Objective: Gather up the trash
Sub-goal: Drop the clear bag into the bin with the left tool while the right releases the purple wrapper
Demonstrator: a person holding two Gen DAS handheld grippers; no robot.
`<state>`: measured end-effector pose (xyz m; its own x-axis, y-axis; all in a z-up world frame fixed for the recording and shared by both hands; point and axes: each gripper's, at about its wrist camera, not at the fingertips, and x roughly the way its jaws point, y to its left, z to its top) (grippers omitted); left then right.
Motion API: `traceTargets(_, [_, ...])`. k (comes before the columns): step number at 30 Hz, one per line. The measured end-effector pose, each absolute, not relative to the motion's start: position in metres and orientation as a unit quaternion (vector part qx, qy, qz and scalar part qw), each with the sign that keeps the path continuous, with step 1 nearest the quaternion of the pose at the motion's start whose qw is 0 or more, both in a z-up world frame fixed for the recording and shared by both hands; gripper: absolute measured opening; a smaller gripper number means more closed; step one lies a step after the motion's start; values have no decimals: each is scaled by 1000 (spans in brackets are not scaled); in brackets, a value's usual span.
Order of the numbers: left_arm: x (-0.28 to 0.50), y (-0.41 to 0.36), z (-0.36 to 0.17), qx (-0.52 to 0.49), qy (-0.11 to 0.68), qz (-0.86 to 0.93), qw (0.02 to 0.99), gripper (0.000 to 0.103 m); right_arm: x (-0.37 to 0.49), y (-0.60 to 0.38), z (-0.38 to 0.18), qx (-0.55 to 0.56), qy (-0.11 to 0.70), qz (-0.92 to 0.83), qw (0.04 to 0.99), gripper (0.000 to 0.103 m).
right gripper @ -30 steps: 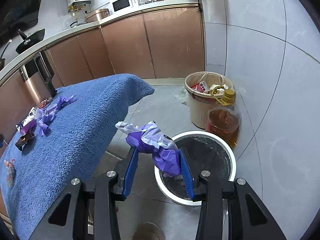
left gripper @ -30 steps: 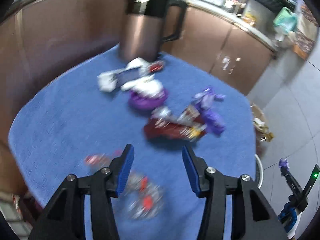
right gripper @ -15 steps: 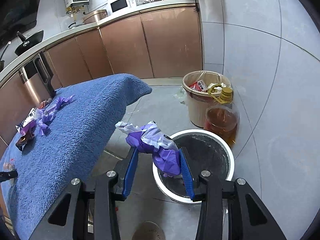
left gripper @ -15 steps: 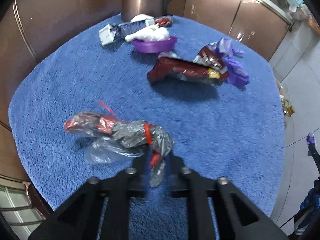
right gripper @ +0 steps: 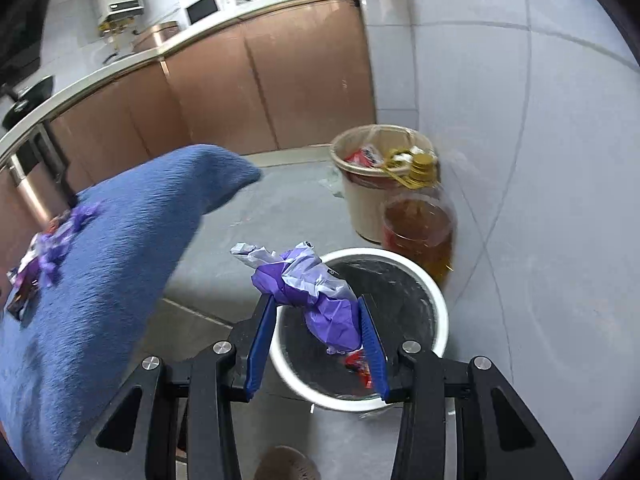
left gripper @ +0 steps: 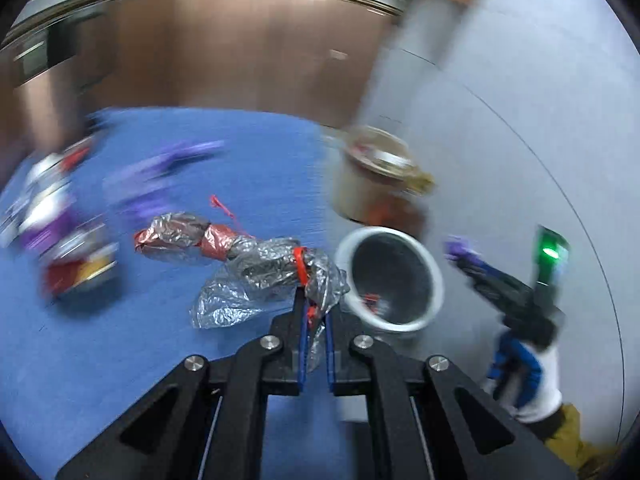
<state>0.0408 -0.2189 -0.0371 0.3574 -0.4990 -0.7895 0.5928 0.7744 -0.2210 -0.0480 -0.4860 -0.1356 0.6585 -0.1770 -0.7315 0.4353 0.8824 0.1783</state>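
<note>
**Two loads heading for one bin**

The bench [left gripper: 120,360], draped in blue cloth, is filling the left of both views, with wrappers [left gripper: 76,264] and purple scraps [left gripper: 160,168] lying on it, blurred. On the floor just beside its edge the white bin [right gripper: 438,308] is standing open, a red scrap [right gripper: 358,364] already inside; behind it a tan basket [right gripper: 368,208] and an oil jug [right gripper: 420,232] are crowding close.

The left gripper [left gripper: 315,320] is pointing steeply down, its fingers [left gripper: 303,344] pressed nearly together and pinching the tail of a clear bag [left gripper: 256,276] tied with a red band; the jaws have just been closing on it. The rest of the bag, with its red-wrapped end [left gripper: 176,240], is trailing out over the cloth towards the bin. The right gripper [right gripper: 318,320] is hanging tilted down above the bin's near rim, fingers [right gripper: 260,340] partly spread and clamping a crumpled purple glove [right gripper: 320,300] with pale paper.

Risks, as I judge them: the left grip is taking only a thin corner of slack film, so the bag could be slipping free or tearing as it swings, spilling onto the floor short of the bin. Its long trailing end could be snagging the cloth. Both hands are converging on one small opening, so the grippers could be colliding. The glove sits near the rim, so a release here could be dropping it outside.
</note>
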Motion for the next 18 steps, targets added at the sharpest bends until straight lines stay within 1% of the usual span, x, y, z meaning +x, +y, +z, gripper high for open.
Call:
traceTargets(4, [45, -311, -53, 97, 451, -414, 784, 7, -43, -507, -152, 184, 389, -187, 883, 40])
traceTargets(8, [58, -368, -77, 94, 475, -450, 751, 9, -36, -523, -170, 195, 397, -192, 876, 42])
traceTargets(10, [72, -392, -92, 75, 494, -460, 734, 9, -33, -529, -177, 199, 397, -195, 875, 43])
traceTargets(11, [76, -399, -96, 70, 500, -461, 730, 9, -33, -532, -180, 201, 397, -199, 873, 44])
traceTargets(13, [86, -416, -104, 59, 510, -463, 722, 10, -33, -537, -185, 201, 400, -208, 870, 52])
traceTargets(14, [91, -423, -107, 51, 517, -465, 717, 11, -33, -539, -187, 201, 400, -211, 869, 54])
traceTargets(15, [93, -426, -109, 45, 521, -467, 713, 13, -33, -540, -188, 201, 400, -213, 869, 58])
traceTargets(17, [105, -438, -118, 41, 528, -464, 710, 21, -35, -540, -189, 197, 401, -217, 868, 60])
traceTargets(18, [105, -442, -118, 42, 528, -464, 710, 31, -37, -539, -190, 195, 402, -219, 867, 60])
